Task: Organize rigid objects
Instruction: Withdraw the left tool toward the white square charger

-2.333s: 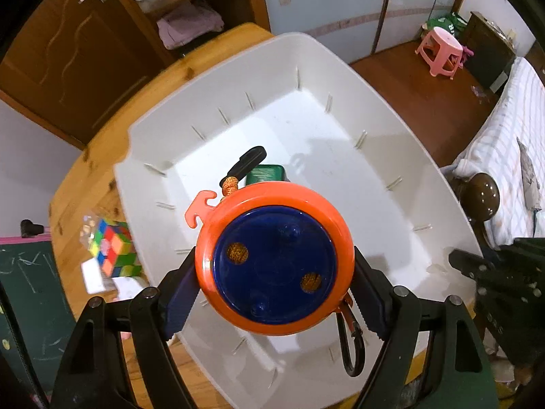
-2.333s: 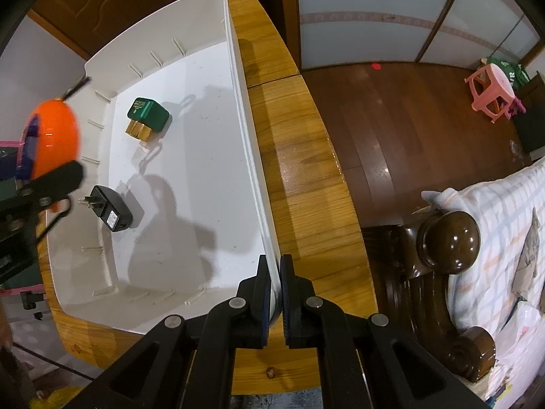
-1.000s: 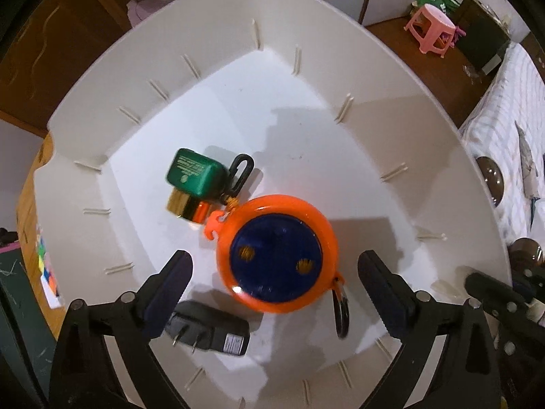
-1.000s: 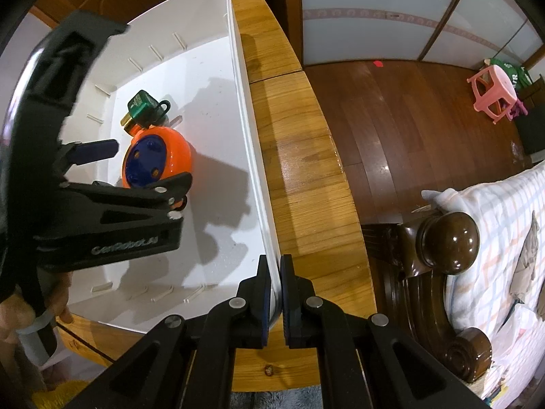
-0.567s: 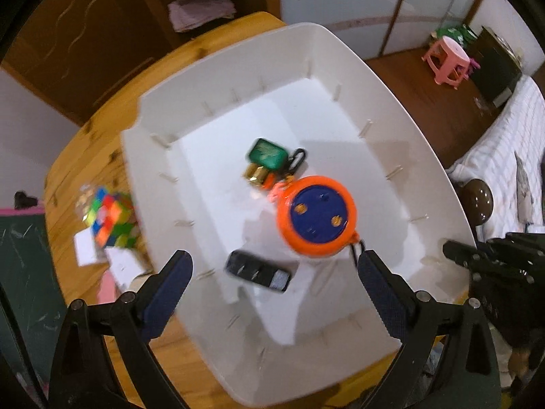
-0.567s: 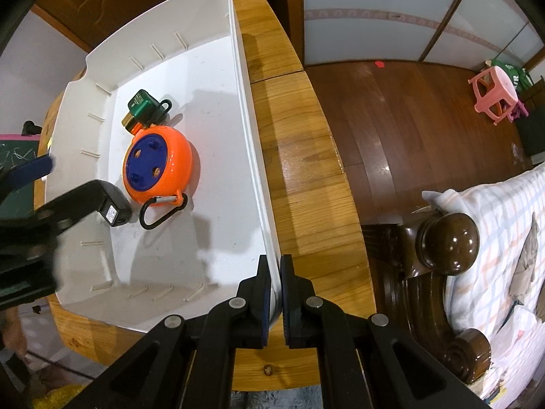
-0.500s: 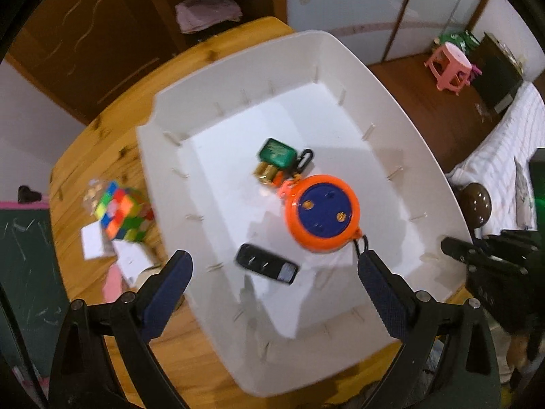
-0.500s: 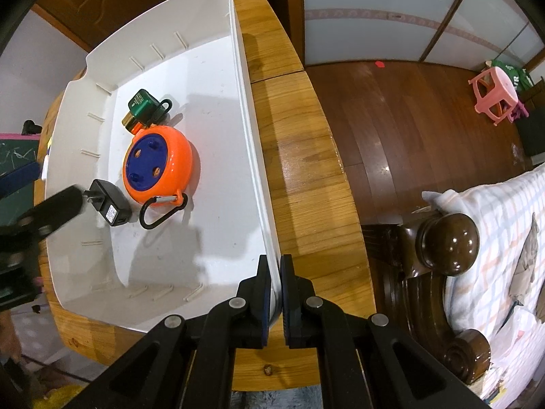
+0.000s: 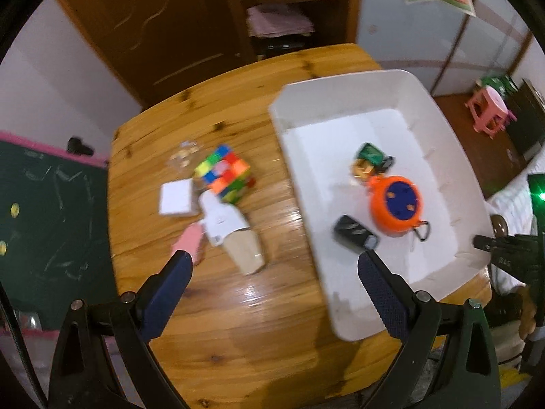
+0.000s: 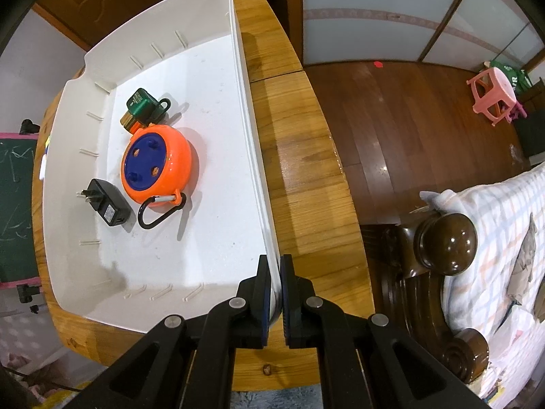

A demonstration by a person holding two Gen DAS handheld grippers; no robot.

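A white bin (image 9: 429, 283) (image 10: 102, 75) sits on the wooden table (image 9: 238, 323). Inside it lie an orange and blue round reel (image 9: 396, 206) (image 10: 156, 163) with a black carabiner, a black plug adapter (image 9: 354, 233) (image 10: 109, 202) and a green box (image 9: 369, 153) (image 10: 141, 102). My left gripper (image 9: 274, 274) is open and empty, high above the table at the bin's left wall. My right gripper (image 10: 276, 283) is shut on the bin's near right wall. On the table left of the bin lie a colourful puzzle cube (image 9: 224, 173), white cards (image 9: 177, 197), a tan box (image 9: 243, 250) and a pink piece (image 9: 187, 242).
A green chalkboard (image 9: 44, 225) stands off the table's left side. A dark wooden bedpost (image 10: 444, 243) and a bed (image 10: 504, 238) are right of the table. A pink stool (image 10: 494, 93) stands on the wooden floor, and a wooden door and shelves are behind the table.
My left gripper let go of the orange reel in the bin, then rose and swung left, bringing the cube and cards into view. The right gripper kept still on the bin wall.
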